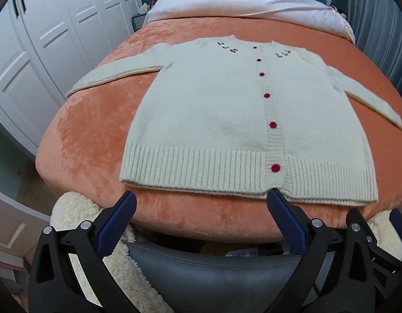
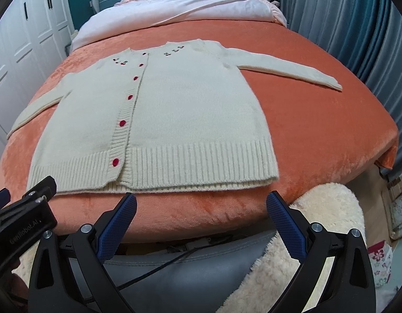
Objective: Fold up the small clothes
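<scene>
Left claw (image 1: pixel 201 200) spread empty, right claw (image 2: pixel 201 200) likewise, cream cardigan (image 1: pixel 214 120) flat just beyond both, on orange blanket (image 1: pixel 91 135)

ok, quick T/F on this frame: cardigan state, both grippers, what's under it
1. The cream cardigan lies flat, buttoned, front side up. True.
2. Both sleeves are already folded across the body. False: both sleeves stretch outward on the orange blanket.
3. The left gripper is shut on the hem. False: it is open, short of the hem, holding nothing.
4. The right gripper is open and empty. True.
5. The buttons are blue. False: the buttons are red.
</scene>
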{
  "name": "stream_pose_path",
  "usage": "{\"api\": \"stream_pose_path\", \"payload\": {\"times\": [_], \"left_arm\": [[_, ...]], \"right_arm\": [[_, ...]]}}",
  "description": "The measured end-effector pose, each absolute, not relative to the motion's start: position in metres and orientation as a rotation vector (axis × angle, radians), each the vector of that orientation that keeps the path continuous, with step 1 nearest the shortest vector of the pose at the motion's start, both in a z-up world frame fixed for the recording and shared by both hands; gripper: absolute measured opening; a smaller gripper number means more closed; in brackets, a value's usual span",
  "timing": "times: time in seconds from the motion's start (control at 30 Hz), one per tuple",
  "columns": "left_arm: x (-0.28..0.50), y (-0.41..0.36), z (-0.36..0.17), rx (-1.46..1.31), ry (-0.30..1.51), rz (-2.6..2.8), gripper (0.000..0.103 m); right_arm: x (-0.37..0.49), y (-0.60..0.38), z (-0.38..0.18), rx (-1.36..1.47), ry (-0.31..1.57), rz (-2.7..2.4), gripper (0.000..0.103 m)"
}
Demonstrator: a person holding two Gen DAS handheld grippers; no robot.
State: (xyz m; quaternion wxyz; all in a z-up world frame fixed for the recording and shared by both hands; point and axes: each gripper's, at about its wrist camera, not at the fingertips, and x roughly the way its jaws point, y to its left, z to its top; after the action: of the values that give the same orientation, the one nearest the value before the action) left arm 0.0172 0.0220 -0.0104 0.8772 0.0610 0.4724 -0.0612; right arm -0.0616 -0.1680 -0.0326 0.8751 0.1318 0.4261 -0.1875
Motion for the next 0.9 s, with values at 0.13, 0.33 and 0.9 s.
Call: {"api": "stream_pose_path", "payload": {"times": [0.13,0.33,0.9], "left_arm": [[0.049,0.045,0.006,-0.002,0.917,-0.088,0.098],[0.106,0.06,0.02,-0.091,0.839,0.007,0.098],[0.211,0.042,-0.016,-0.1,0.819,0.136,0.098]], "right_arm": [[-0.059,-0.228,-0.025,0.359,0.752,-0.358,0.098],[-0.046,-0.421,-0.042,0.786,0.535,-0.418,0.098],[0.077,-0.637,-0.122,1.025,0.401,-0.643,0.014]]}}
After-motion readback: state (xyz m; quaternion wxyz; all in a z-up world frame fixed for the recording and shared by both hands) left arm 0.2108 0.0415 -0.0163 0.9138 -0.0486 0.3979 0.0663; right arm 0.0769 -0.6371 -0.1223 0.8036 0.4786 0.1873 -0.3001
